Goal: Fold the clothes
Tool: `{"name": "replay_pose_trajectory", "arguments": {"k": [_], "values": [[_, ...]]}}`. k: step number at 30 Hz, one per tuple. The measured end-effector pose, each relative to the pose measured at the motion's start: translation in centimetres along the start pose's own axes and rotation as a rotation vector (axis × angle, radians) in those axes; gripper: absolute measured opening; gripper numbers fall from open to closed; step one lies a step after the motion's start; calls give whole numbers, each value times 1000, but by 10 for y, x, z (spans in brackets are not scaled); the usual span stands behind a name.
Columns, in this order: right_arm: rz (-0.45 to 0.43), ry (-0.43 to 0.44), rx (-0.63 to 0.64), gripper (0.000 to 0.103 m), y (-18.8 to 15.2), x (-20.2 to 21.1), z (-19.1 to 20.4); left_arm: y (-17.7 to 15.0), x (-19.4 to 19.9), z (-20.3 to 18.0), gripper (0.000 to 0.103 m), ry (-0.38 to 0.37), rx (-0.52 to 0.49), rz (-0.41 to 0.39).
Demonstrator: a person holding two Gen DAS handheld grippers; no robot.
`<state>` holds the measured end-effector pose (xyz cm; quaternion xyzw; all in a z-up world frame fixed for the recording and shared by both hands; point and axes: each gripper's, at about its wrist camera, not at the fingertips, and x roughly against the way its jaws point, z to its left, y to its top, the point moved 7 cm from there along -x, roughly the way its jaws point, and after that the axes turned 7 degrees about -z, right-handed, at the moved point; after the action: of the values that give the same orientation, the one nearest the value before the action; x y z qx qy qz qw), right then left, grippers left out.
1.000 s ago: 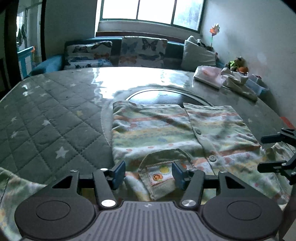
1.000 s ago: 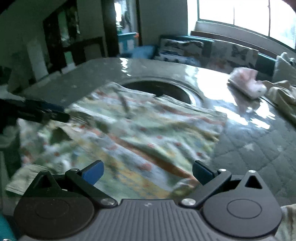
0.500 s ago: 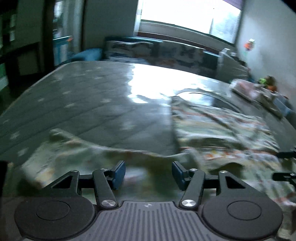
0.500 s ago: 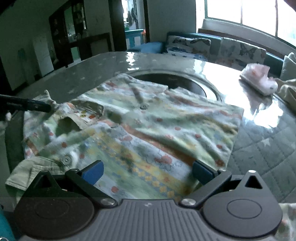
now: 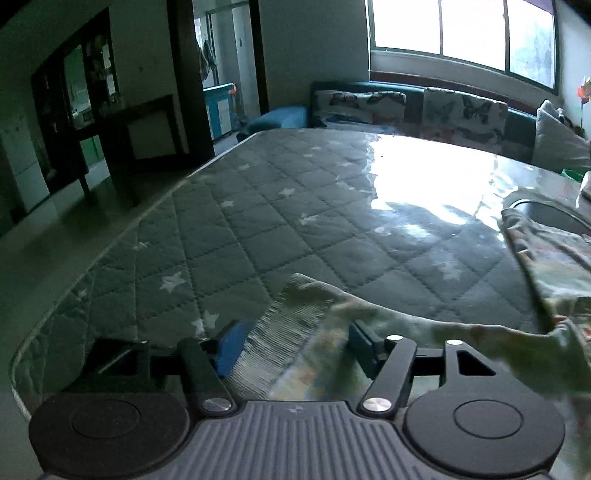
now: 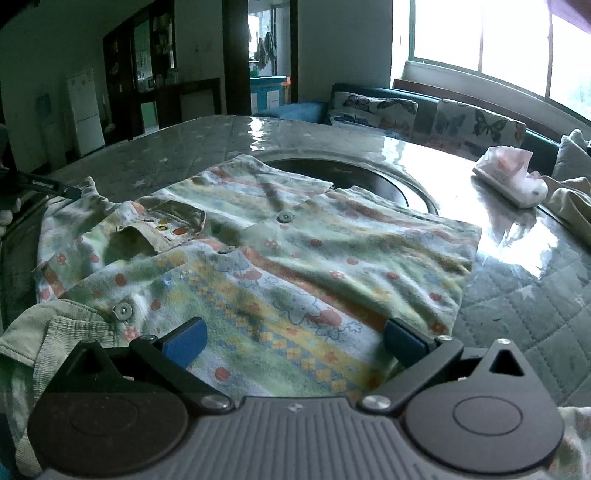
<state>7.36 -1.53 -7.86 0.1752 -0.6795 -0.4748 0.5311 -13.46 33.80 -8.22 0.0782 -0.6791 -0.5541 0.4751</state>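
- Left gripper [image 5: 291, 345]: jaws parted, ribbed sleeve cuff [image 5: 288, 325] lying between them, not yet pinched.
- Right gripper [image 6: 295, 339]: spread wide, empty, over the shirt [image 6: 280, 258].
- Shirt: ahead on quilted table [image 5: 258, 221], spread flat, buttoned; sleeve out sideways; no fold visible.

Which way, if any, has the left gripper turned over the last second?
Yes. The left gripper swung left: the window slid from centre to the right edge, and a sleeve cuff now lies between its fingers.
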Motion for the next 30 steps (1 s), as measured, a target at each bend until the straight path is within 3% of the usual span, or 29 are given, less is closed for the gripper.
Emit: {"name": "replay_pose_trajectory", "arguments": {"k": [3, 5, 8, 9, 11, 17, 22, 25, 30], "values": [[-3, 1, -1, 103, 0, 0, 0, 2, -6, 3, 67, -33, 28, 7], [-4, 1, -2, 103, -1, 0, 0, 0, -6, 4, 61, -56, 36, 4], [-6, 1, -3, 103, -1, 0, 0, 1, -3, 1, 37, -89, 32, -12], [-6, 1, -3, 103, -1, 0, 0, 1, -2, 1, 16, -91, 33, -14], [-6, 0, -3, 103, -1, 0, 1, 0, -1, 4, 12, -56, 33, -22], [-6, 1, -4, 103, -1, 0, 0, -3, 3, 6, 14, 28, 22, -32], [-7, -1, -2, 103, -1, -1, 1, 0, 1, 9, 38, 73, 20, -15], [-7, -1, -3, 103, -1, -1, 1, 4, 6, 10, 48, 85, 35, -13], [-1, 1, 0, 103, -1, -1, 1, 18, 29, -14, 60, 10, 36, -53]]}}
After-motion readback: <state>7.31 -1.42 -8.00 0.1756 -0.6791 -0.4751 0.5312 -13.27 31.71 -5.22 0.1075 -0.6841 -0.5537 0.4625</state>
